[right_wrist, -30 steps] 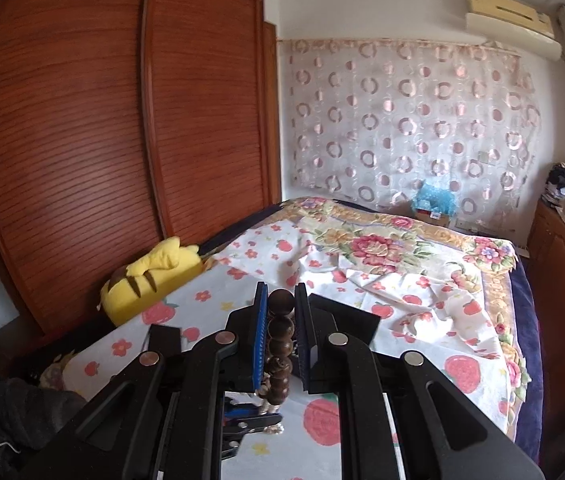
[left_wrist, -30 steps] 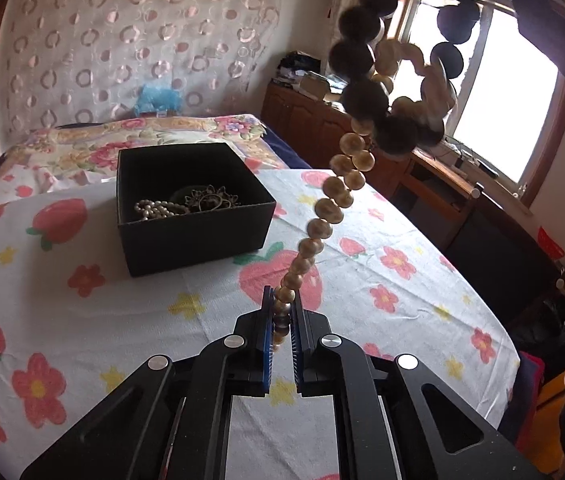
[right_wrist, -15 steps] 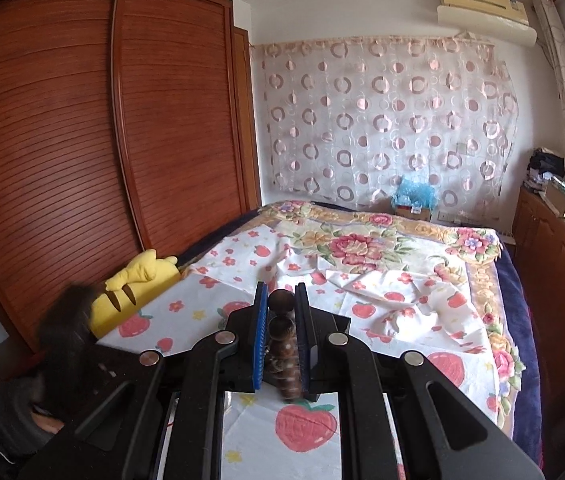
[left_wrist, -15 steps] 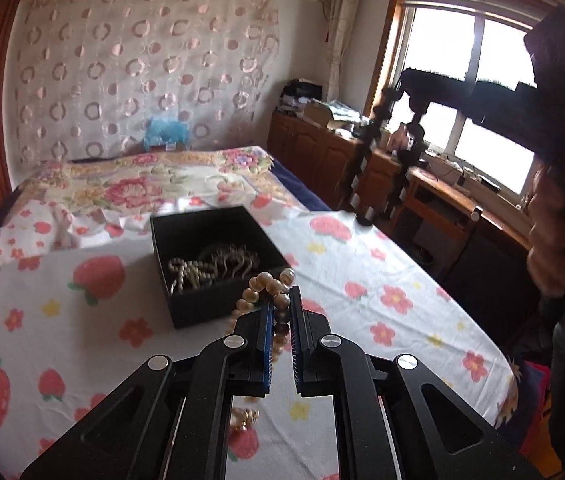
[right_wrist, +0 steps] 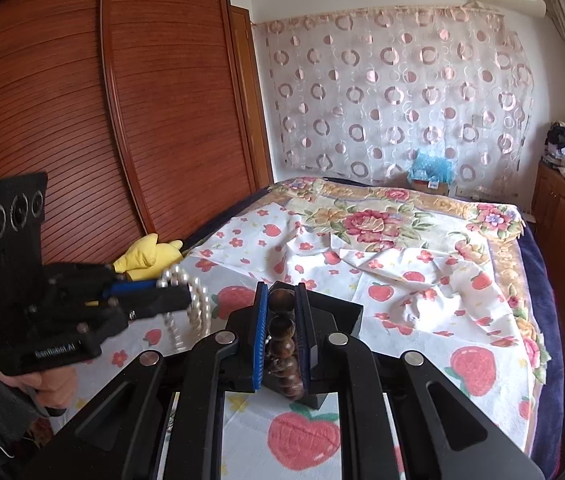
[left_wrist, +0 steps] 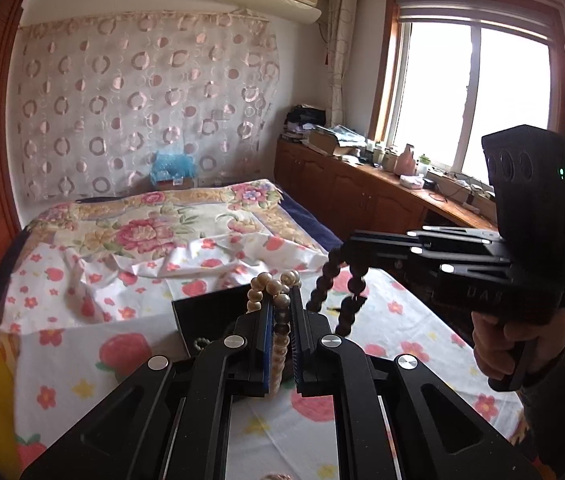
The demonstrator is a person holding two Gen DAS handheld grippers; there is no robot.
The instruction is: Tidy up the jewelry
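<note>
My left gripper [left_wrist: 281, 304] is shut on a pearl necklace [left_wrist: 272, 285]; a loop of pearls bunches above the jaws and the rest hangs below. From the right wrist view the same left gripper [right_wrist: 180, 294] sits at the left, with the pearl necklace [right_wrist: 196, 304] drooping from it. My right gripper [right_wrist: 281, 292] is shut on a dark wooden bead bracelet [right_wrist: 281, 330]. The left wrist view has the right gripper [left_wrist: 342, 246] to the right, and the bracelet [left_wrist: 324, 280] dangles from it over the cloth. A black jewelry box [left_wrist: 210, 314] stands just behind the left jaws, and its corner [right_wrist: 348, 312] shows behind the right jaws.
A strawberry-print cloth [left_wrist: 82, 344] covers the surface, with a floral quilt [right_wrist: 382, 224] behind it. A yellow plush toy [right_wrist: 146, 256] lies at the left by the wooden wardrobe [right_wrist: 122, 120]. Wooden cabinets [left_wrist: 362, 196] run under the window. A person's hand [left_wrist: 494, 344] grips the right handle.
The pearl strand, once stretched up to the dark beads overhead, now hangs free of them. My left gripper has risen; the right gripper has dropped beside it.
</note>
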